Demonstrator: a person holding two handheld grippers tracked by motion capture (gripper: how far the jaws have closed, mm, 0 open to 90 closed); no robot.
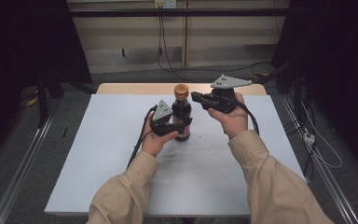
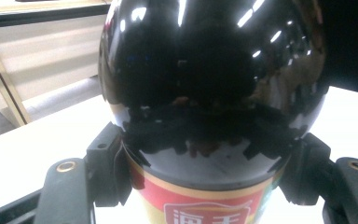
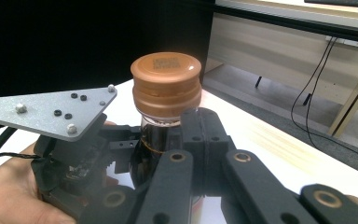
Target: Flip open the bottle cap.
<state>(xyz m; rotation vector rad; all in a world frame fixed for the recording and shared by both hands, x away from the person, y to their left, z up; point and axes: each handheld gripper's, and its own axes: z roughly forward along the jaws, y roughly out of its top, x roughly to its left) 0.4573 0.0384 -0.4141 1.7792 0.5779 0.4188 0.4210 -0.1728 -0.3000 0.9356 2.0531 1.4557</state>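
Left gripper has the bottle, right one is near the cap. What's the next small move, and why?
Probably open the right gripper and bring its fingers around the brown cap. The left gripper is shut on the dark bottle, which stands upright on the table, while the right one sits shut just beside the neck.

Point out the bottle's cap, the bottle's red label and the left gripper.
cap point(image 3: 166, 70): right gripper view, on its flat brown top.
red label point(image 2: 200, 205): left gripper view, on the band below the dark shoulder.
left gripper point(image 1: 182, 122): high view, where it clamps the bottle's body.

Bottle point(image 2: 212, 93) top and base cut off in left gripper view; label point(image 2: 205, 210) characters partly cut by bottom edge.
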